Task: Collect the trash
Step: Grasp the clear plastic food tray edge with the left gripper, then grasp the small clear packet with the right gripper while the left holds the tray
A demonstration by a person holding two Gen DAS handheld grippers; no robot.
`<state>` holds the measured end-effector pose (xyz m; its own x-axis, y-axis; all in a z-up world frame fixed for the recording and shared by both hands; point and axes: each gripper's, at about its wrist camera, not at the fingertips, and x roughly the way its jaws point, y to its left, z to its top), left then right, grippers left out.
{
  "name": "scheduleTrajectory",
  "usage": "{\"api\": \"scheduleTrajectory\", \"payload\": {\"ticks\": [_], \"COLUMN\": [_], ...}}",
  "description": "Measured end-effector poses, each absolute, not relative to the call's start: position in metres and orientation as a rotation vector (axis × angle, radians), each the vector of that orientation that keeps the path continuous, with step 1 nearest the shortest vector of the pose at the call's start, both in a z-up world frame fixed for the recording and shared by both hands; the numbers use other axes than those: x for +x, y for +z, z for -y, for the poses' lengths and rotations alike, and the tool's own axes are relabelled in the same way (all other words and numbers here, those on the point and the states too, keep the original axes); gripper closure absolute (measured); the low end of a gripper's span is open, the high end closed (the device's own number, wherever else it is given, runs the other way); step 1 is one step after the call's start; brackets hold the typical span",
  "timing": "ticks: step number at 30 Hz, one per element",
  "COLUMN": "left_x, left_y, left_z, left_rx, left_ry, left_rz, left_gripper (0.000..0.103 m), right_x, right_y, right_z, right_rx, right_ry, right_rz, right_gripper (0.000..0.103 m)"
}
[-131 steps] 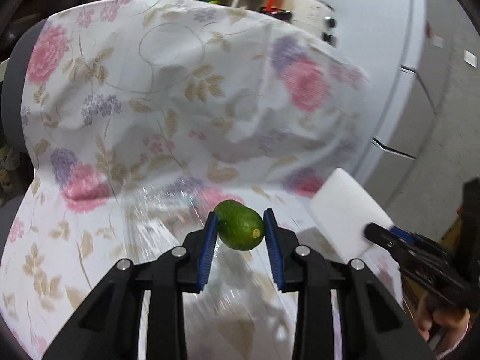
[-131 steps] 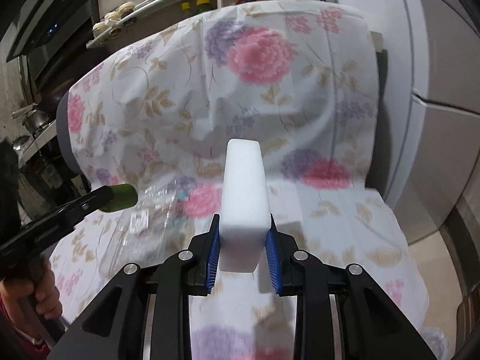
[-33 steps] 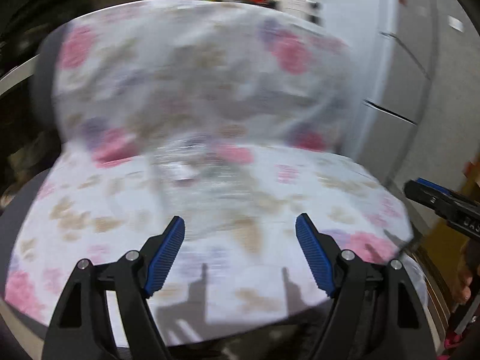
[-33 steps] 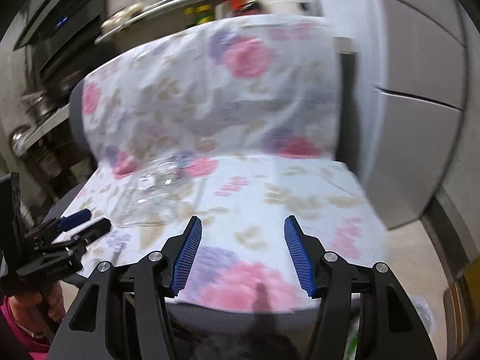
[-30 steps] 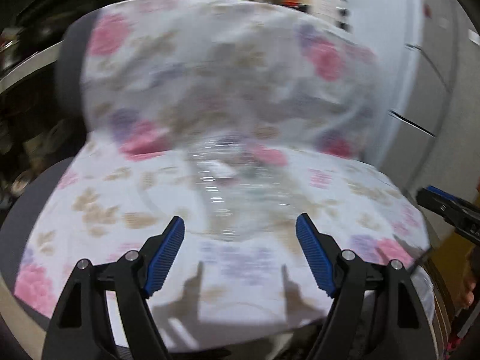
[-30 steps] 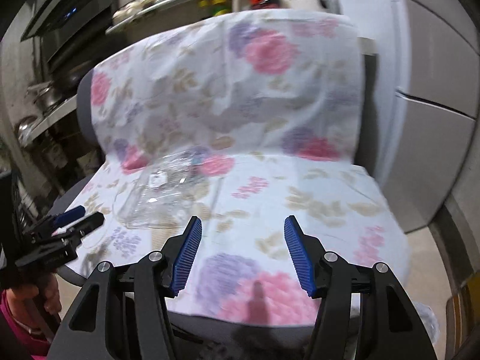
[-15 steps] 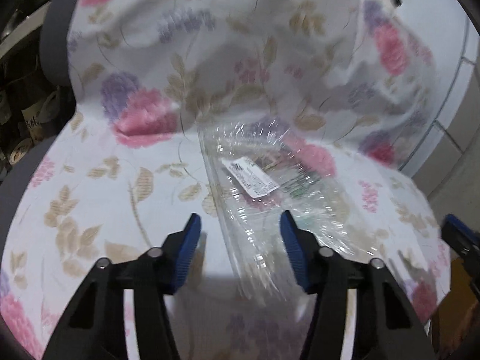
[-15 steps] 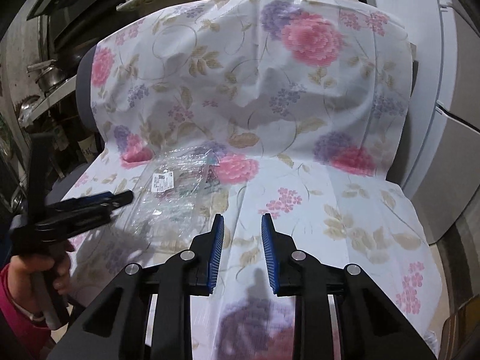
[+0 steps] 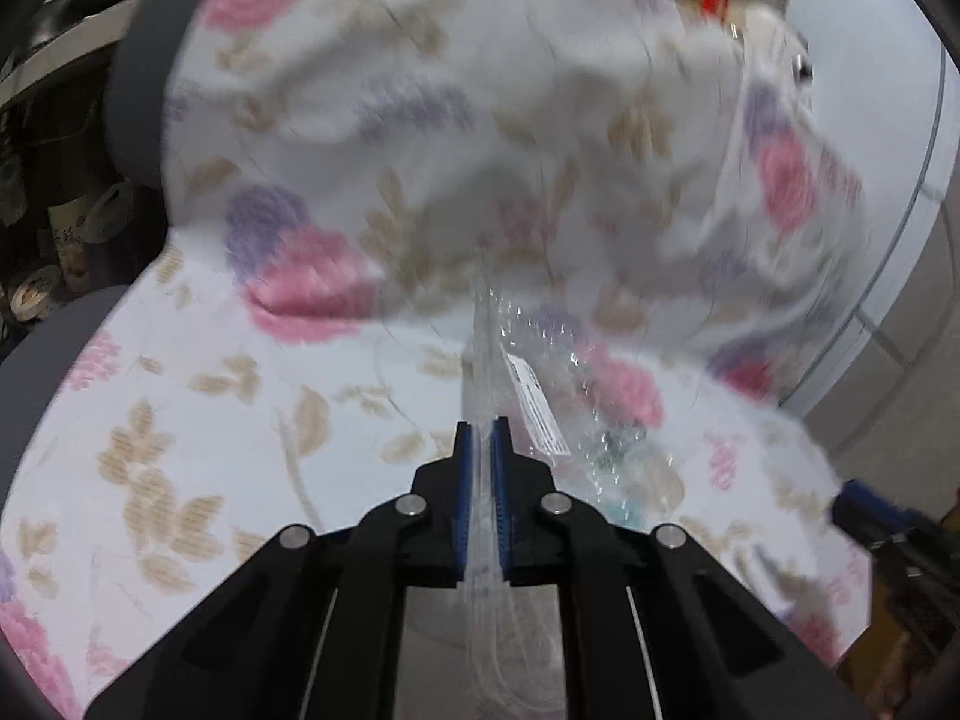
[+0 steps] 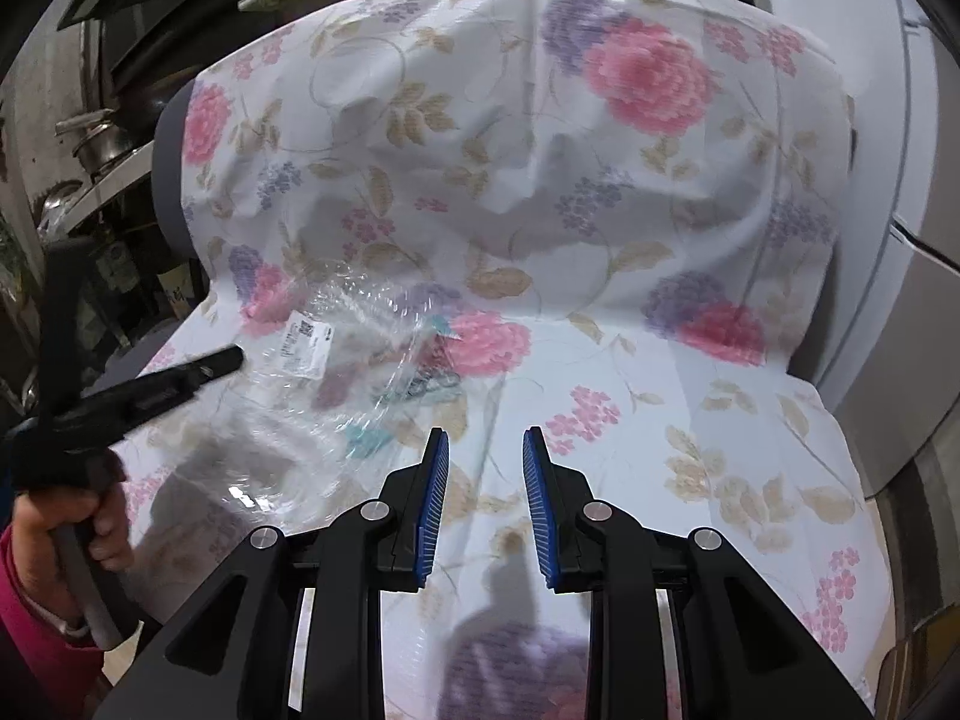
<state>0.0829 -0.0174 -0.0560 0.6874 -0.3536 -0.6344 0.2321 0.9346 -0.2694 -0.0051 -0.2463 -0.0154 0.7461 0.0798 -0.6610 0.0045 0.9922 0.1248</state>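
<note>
A clear plastic wrapper [image 9: 576, 414] with a white label lies on a chair covered by a floral cloth [image 9: 198, 420]. My left gripper [image 9: 481, 432] is shut on the wrapper's near left edge, and the film runs up between its blue pads. In the right wrist view the wrapper [image 10: 354, 372] lies crumpled on the left of the seat, with the left gripper [image 10: 231, 355] at its left edge. My right gripper [image 10: 483, 444] is open and empty, above the seat just right of the wrapper.
The floral cloth [image 10: 600, 180] drapes over the chair's back and seat. Shelves with pots and jars [image 10: 96, 138] stand at the left. A grey cabinet [image 10: 918, 300] stands at the right. The seat's front edge lies below my right gripper.
My left gripper, half open over the wrapper before, has shut on its edge. The right gripper has opened a little and stayed near the same spot.
</note>
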Motion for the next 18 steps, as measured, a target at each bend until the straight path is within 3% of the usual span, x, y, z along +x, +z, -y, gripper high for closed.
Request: {"api": "scheduleTrajectory", "payload": {"ticks": [3,6,18], "left_x": [0.074,0.073,0.089], "left_y": [-0.041,-0.041,-0.086], "left_z": [-0.01,-0.025,-0.048], "left_rx": [-0.204,-0.172,-0.15], "left_ry": [-0.301,-0.252,-0.182], "left_rz": [-0.688,-0.688,-0.808], "left_gripper": [0.098,0.098,0.097], "right_x": [0.008,0.029,0.119], "right_y": [-0.016,-0.026,-0.083], "right_z": [0.239,0.232,0.242], "right_rx": [0.114,0.102,0.197], "right_ry": [0.075,0.099,0.107], "right_rz": [-0.744,-0.786,-0.957], "right_gripper": [0.072,0.05,0.05]}}
